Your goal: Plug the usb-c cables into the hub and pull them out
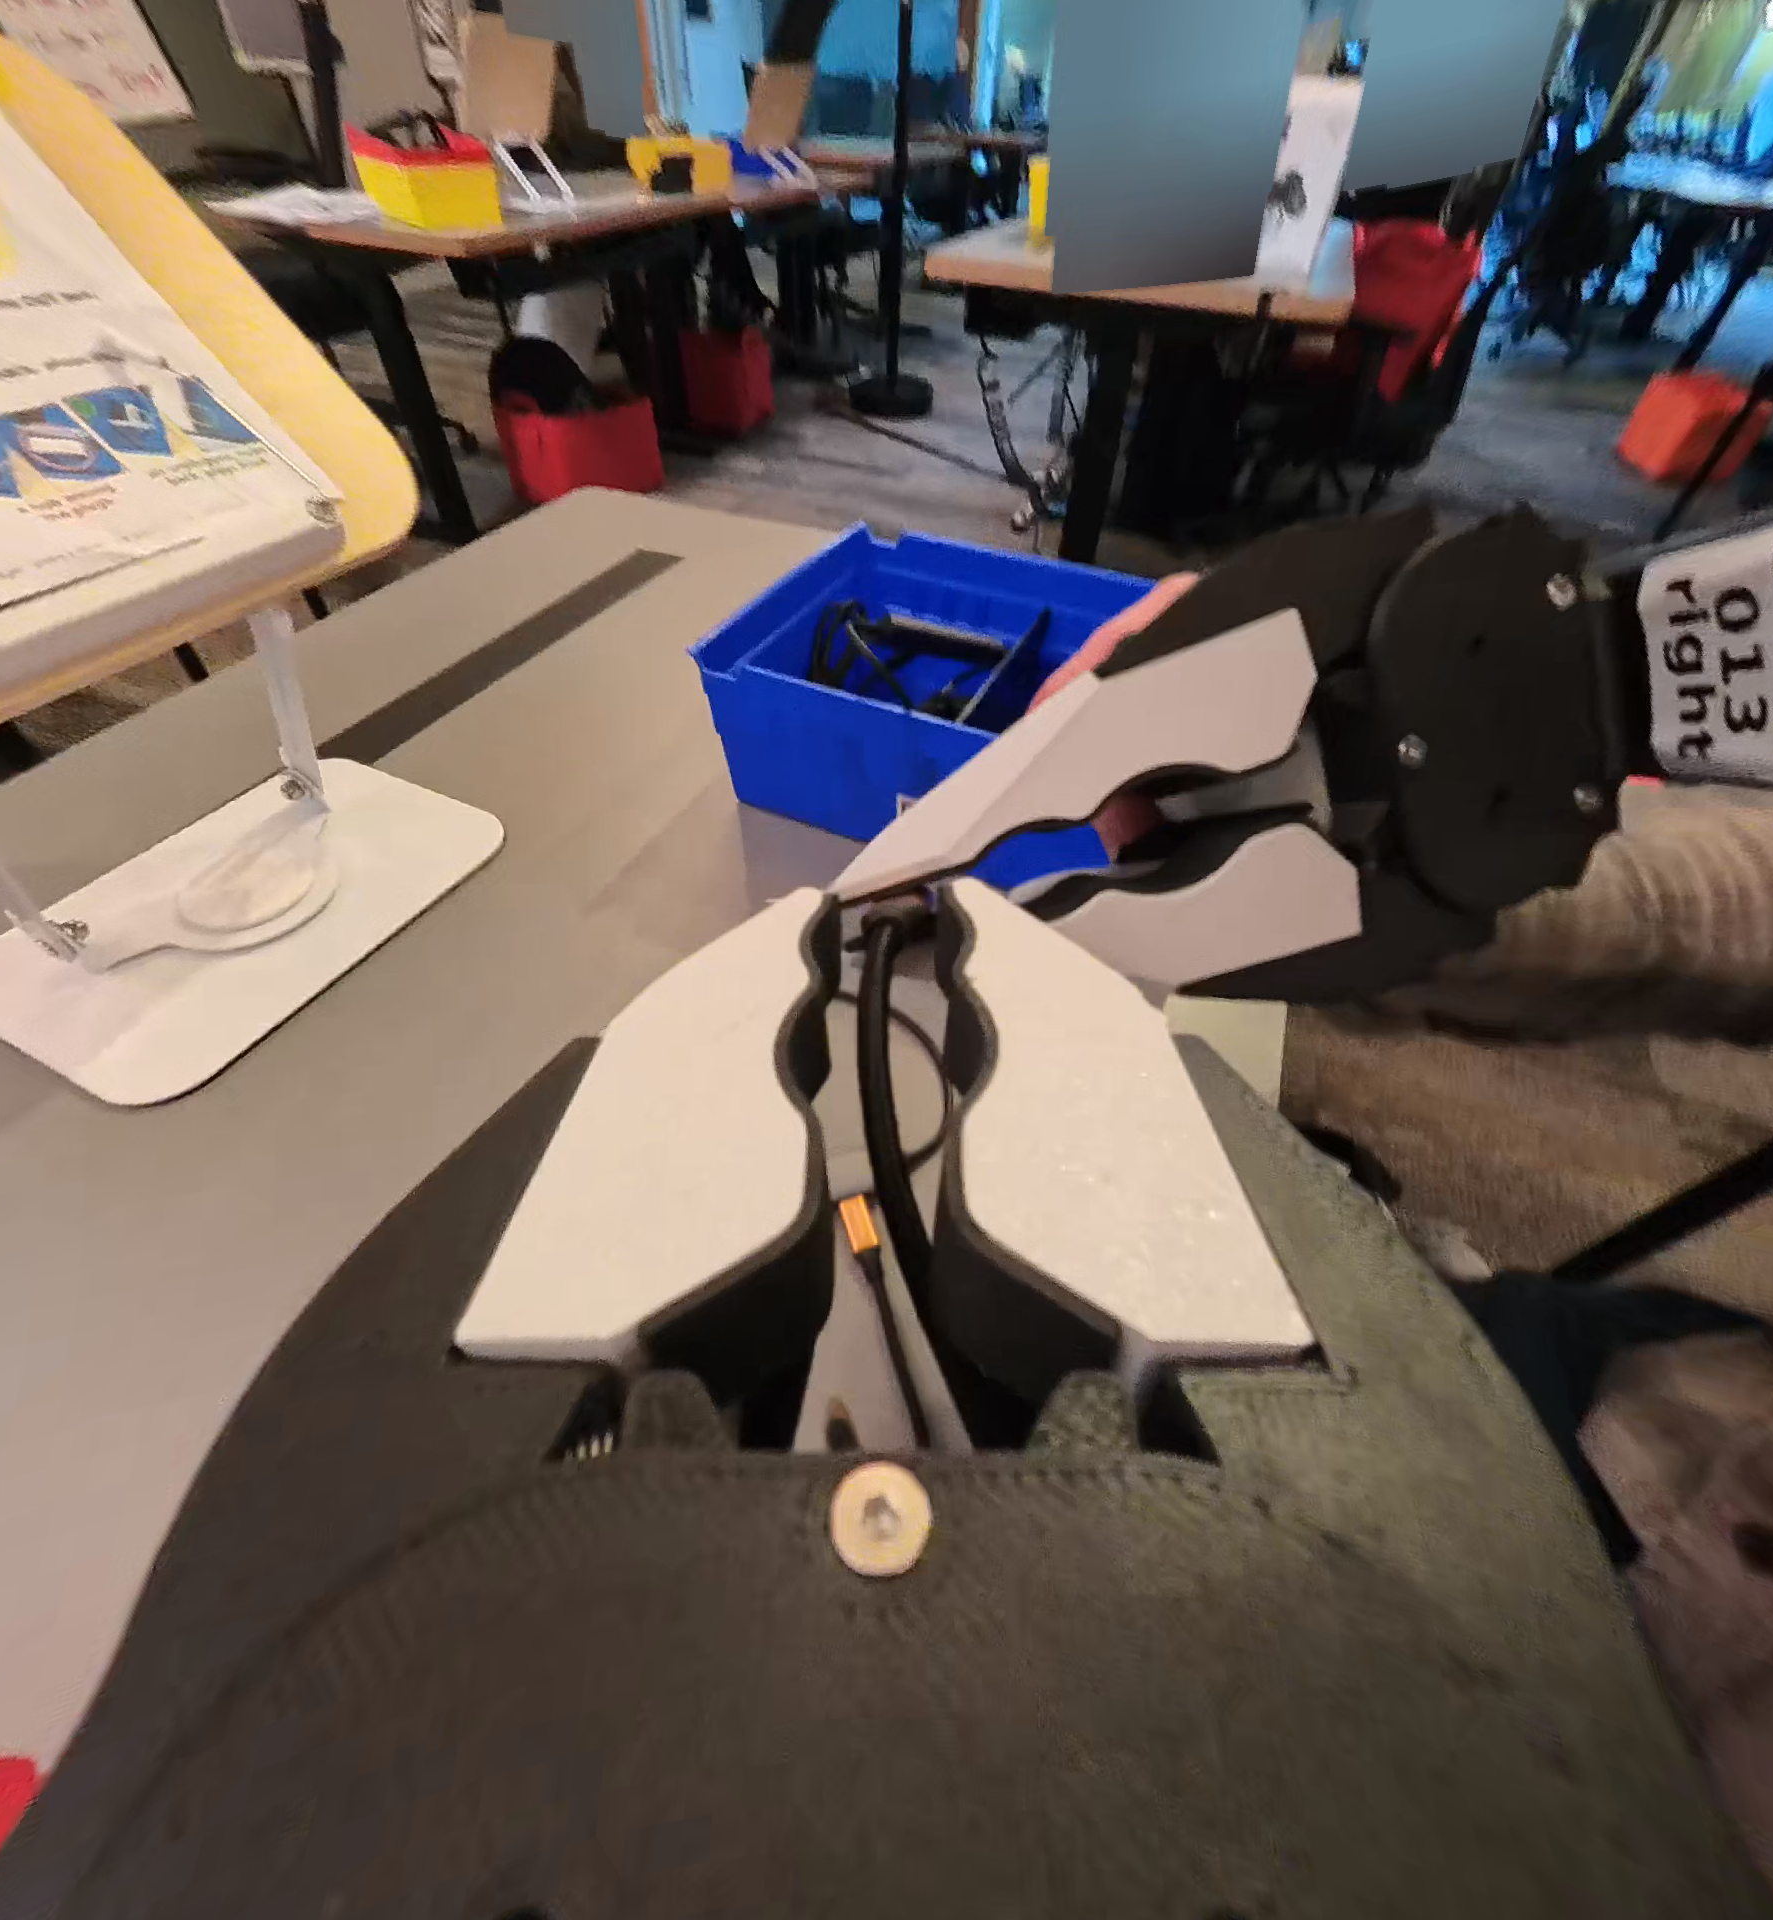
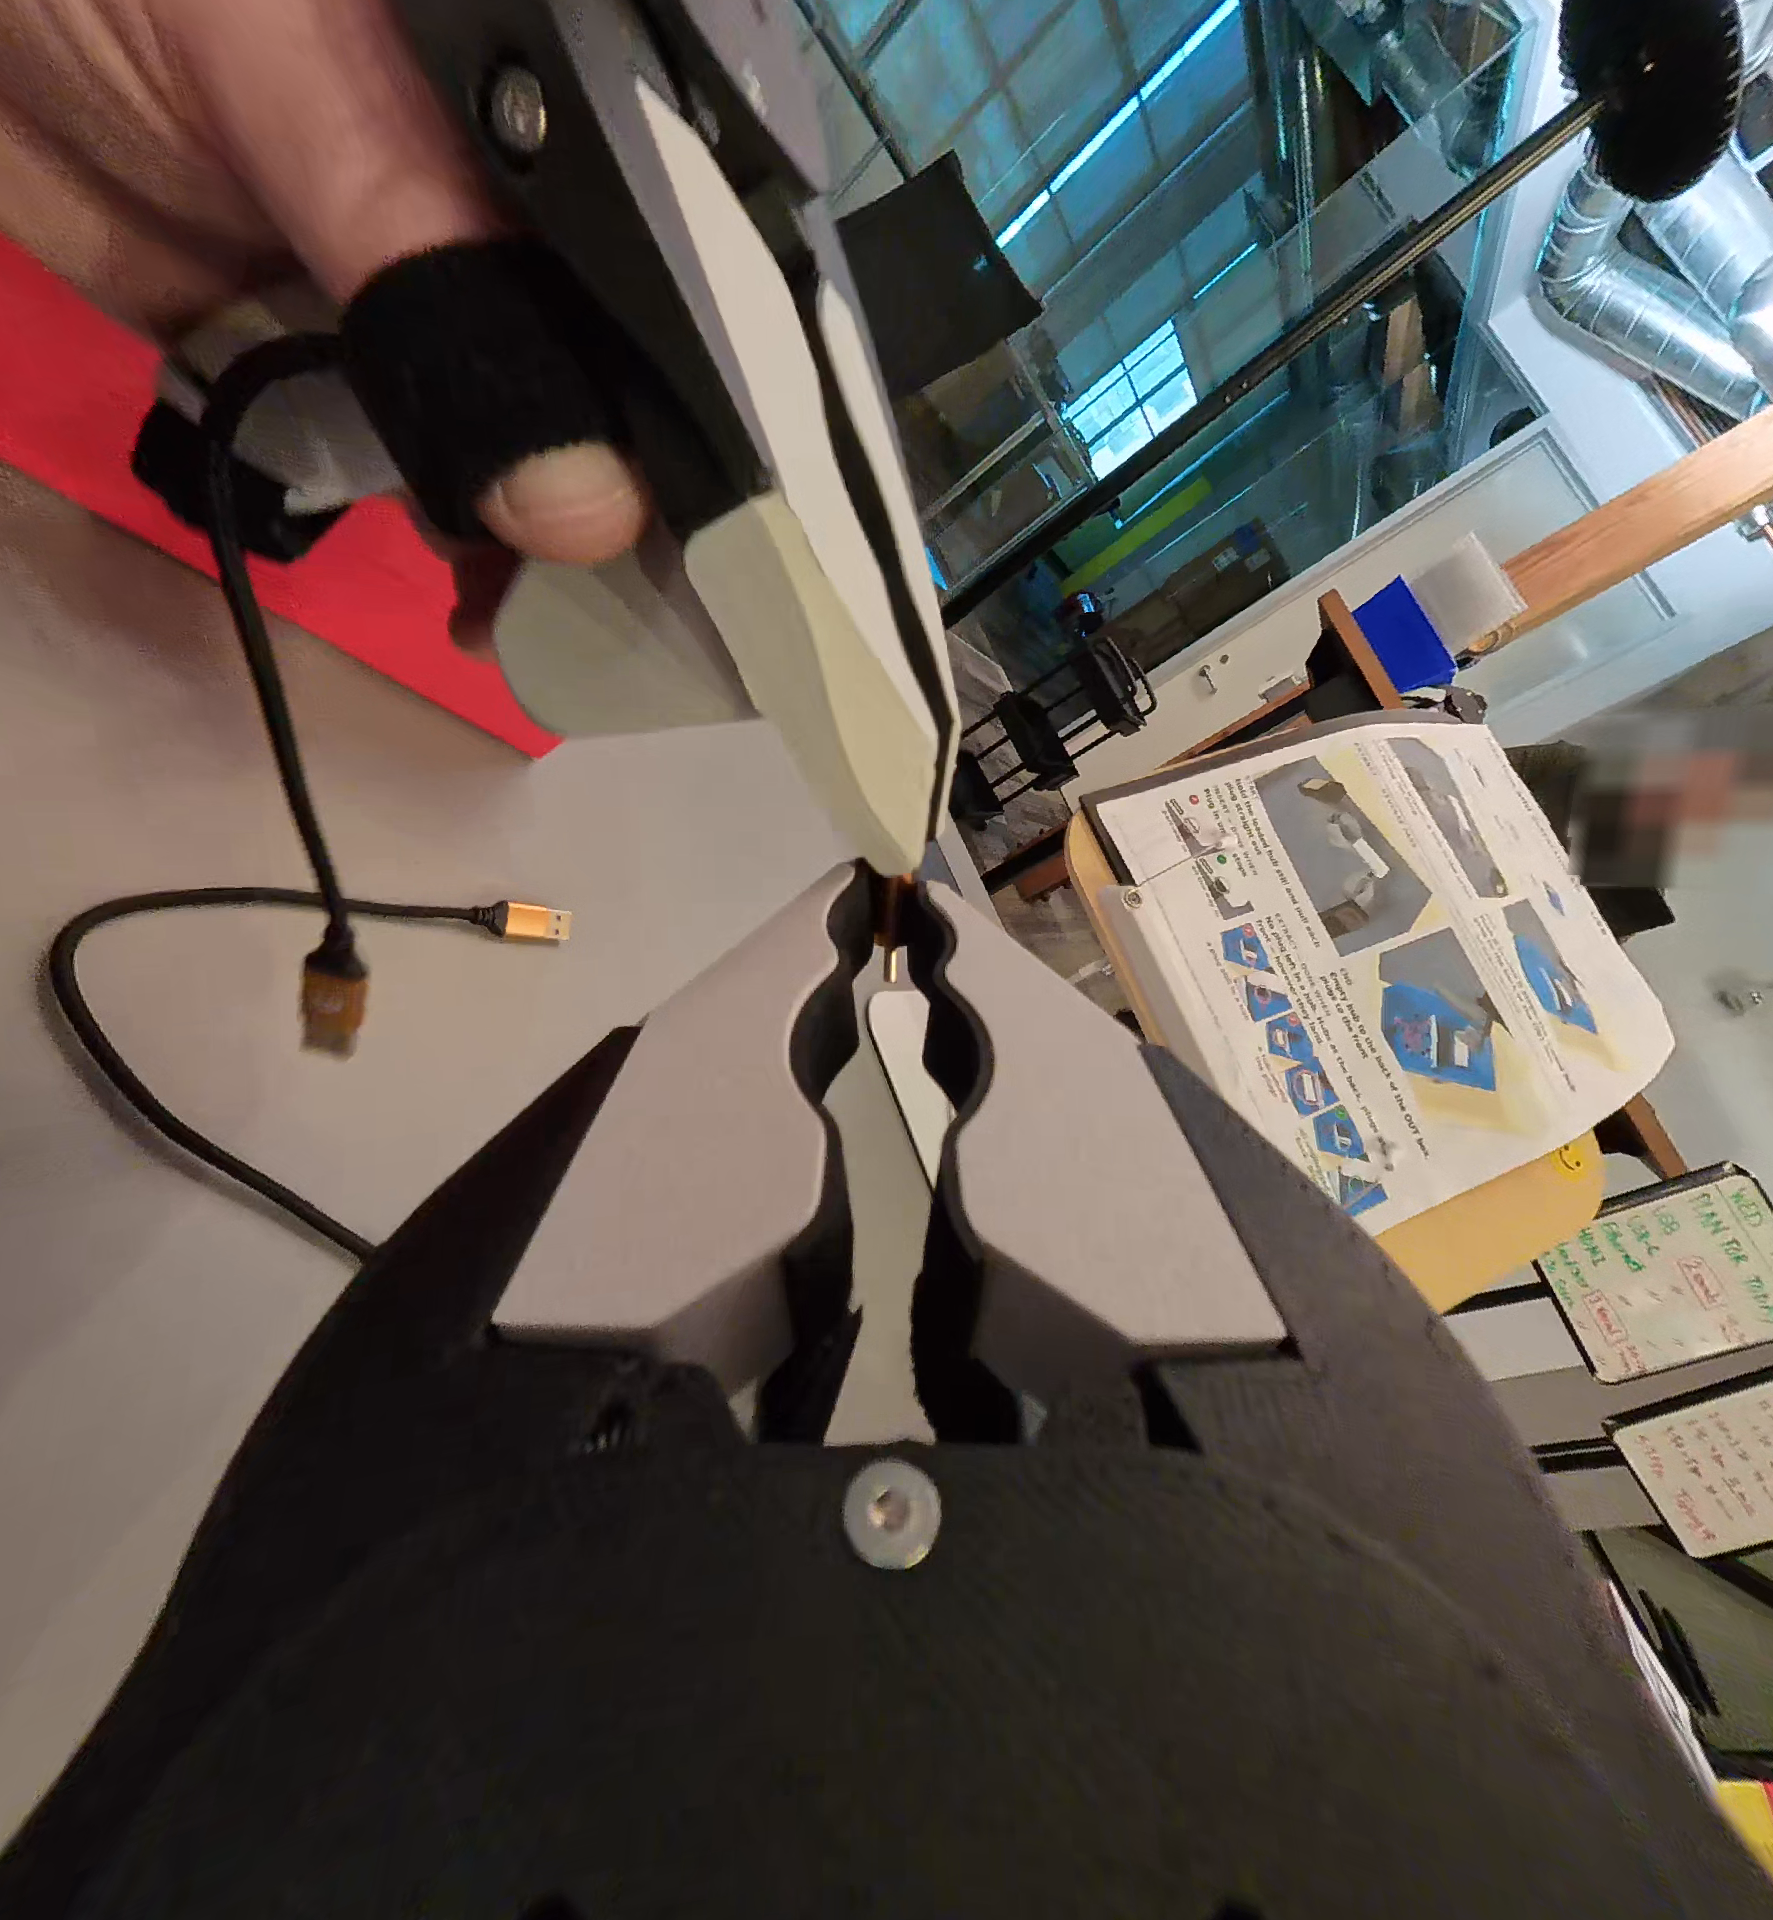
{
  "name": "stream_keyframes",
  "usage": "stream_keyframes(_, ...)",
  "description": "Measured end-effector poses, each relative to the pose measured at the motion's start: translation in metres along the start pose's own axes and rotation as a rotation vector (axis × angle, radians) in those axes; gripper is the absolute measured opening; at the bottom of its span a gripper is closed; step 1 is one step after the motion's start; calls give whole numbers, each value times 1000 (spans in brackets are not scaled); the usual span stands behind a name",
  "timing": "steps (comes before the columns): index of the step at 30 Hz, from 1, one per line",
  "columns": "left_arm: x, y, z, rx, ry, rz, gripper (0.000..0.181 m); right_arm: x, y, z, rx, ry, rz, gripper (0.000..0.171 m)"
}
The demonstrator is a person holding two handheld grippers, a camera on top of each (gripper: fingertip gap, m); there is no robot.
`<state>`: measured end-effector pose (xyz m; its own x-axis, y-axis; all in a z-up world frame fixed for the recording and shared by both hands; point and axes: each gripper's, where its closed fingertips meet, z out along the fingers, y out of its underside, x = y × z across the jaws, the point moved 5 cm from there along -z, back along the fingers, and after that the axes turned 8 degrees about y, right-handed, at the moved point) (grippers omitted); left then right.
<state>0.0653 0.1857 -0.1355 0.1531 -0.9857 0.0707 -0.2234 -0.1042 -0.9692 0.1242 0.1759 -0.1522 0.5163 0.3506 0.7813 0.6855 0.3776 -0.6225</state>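
Left wrist view: my left gripper point(image 1: 887, 914) is pinched on a black cable point(image 1: 877, 1039) that hangs down over the grey table point(image 1: 570, 748), the right gripper point(image 1: 861, 883) touching its tips; blue bin point(image 1: 820, 748) behind.

Right wrist view: my right gripper point(image 2: 890, 914) clamps an orange plug point(image 2: 892, 920), left gripper point(image 2: 908, 857) meeting it; another cable point(image 2: 186, 904) lies on the table point(image 2: 238, 1091); I can't spot the hub

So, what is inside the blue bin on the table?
Inside the blue bin I see a tangle of black cables and a dark divider. The near wall hides its bottom, and the right gripper covers its right part.
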Motion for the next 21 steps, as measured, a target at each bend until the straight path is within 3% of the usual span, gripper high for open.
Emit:
stream_keyframes(4, 2, 3, 1, 79, -20, -42, 13, -1, -2, 1, -4, 21, 21, 3)
stream_keyframes(11, 2, 6, 4, 82, -18, -159, 13, -1, -1, 0, -13, 94, -39, 3)
stream_keyframes(21, 6, 3, 1, 144, -67, -100, 11, 3, -5, 1, 12, 73, 53, 3)
